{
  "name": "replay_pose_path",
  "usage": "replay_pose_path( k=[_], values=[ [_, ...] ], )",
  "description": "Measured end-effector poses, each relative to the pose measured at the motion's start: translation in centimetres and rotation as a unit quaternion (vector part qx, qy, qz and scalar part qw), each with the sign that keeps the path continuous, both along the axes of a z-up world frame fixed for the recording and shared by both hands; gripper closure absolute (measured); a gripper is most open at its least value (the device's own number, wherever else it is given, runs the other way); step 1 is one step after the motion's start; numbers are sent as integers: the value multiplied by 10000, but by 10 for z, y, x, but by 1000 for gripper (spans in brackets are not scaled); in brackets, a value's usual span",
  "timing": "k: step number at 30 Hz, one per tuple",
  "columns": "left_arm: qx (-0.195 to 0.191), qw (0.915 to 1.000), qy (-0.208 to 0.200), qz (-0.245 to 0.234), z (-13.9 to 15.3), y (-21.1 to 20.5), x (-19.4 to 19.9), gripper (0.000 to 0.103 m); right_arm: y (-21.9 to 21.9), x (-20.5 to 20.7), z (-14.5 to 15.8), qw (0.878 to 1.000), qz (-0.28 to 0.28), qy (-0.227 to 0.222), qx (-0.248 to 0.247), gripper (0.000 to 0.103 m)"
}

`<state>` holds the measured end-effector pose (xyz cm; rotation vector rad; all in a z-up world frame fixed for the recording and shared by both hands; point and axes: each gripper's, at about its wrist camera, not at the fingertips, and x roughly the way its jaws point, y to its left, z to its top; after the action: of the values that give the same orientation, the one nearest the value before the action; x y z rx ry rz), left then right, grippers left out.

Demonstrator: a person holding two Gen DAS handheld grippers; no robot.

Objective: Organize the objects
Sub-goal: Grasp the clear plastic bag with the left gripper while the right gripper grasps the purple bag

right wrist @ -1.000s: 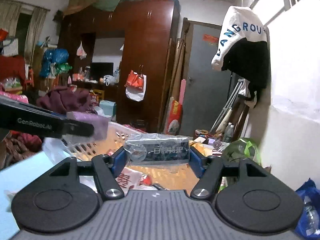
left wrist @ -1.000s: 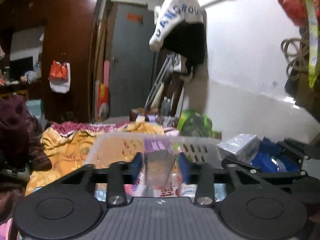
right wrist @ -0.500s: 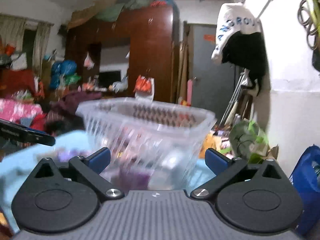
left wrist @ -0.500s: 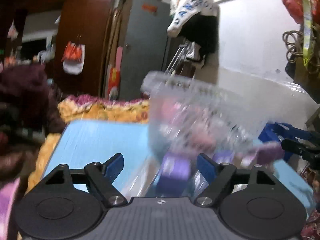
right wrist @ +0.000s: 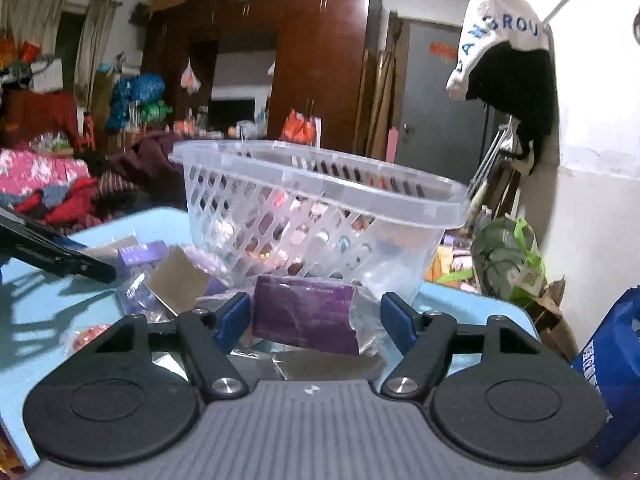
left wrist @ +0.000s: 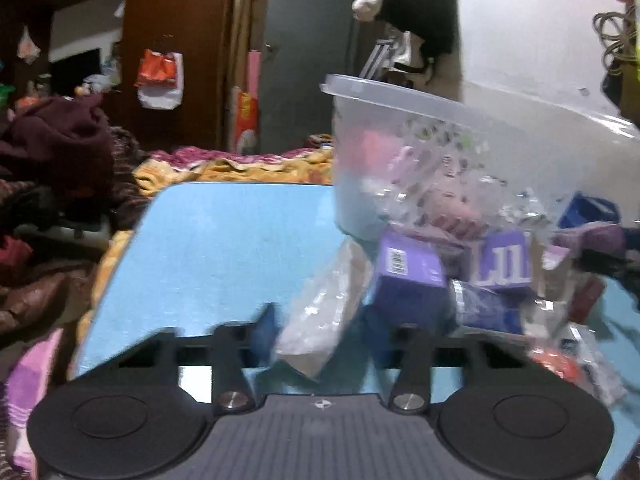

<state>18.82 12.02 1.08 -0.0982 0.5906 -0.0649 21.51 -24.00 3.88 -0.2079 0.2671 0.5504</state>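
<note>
Currently R gripper [right wrist: 314, 316], jaws just closing but not yet gripping, straddles purple packet [right wrist: 306, 314], long axis crosswise; L gripper [left wrist: 320, 330] closing round clear-wrapped packet [left wrist: 320, 312], grip unconfirmed.

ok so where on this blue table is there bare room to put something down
The table is bare on its left half, between the basket and the bedding at its far edge. It is crowded in front of the basket: purple boxes, a clear packet and wrappers lie packed together there, with a purple packet between the right jaws.
</note>
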Motion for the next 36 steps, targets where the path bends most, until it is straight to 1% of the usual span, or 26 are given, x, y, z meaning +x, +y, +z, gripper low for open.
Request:
replay_pose_path(
  k=[2, 4, 6, 8, 9, 11, 13, 15, 17, 21, 26, 32, 36],
  values=[
    [-64, 9999, -123, -24, 1, 2, -4, 59, -8, -8, -1, 9998, -5, -132, 175, 29],
    [-157, 9988, -456, -22, 5, 5, -15, 59, -18, -20, -1, 9987, 44, -280, 423, 29],
    [-310, 9972, -687, 8, 4, 4, -27, 59, -27, -31, -4, 9978, 34, -375, 538, 29],
    [-284, 9942, -1038, 42, 6, 0, -42, 59, -36, -45, -10, 9969, -9, -452, 649, 29],
    [-344, 9919, -1223, 35, 7, -2, -52, 59, -40, -49, -12, 9962, -23, -462, 740, 29],
    [-391, 9863, -1600, -90, 7, -10, -75, 59, -51, -58, -17, 9941, -66, -483, 967, 29],
    [-448, 9823, -1810, -172, 2, -21, -92, 59, -56, -62, -20, 9926, -201, -478, 1099, 29],
    [-490, 9811, -1850, -300, -4, -33, -102, 59, -61, -68, -24, 9901, -435, -497, 1240, 29],
    [-412, 9813, -1835, -407, -7, -45, -105, 59, -64, -76, -30, 9885, -424, -492, 1365, 29],
    [-271, 9802, -1886, -547, -7, -65, -104, 59, -57, -80, -35, 9907, -364, -465, 1227, 29],
    [-79, 9792, -1969, -479, -12, -72, -114, 59, -55, -74, -40, 9915, -252, -357, 1226, 29],
    [-128, 9802, -1941, -378, -14, -66, -116, 59, -51, -81, -40, 9916, -149, -392, 1225, 29],
    [-108, 9802, -1946, -349, -14, -65, -117, 59, -50, -82, -41, 9914, -15, -310, 1270, 29]
  ],
)
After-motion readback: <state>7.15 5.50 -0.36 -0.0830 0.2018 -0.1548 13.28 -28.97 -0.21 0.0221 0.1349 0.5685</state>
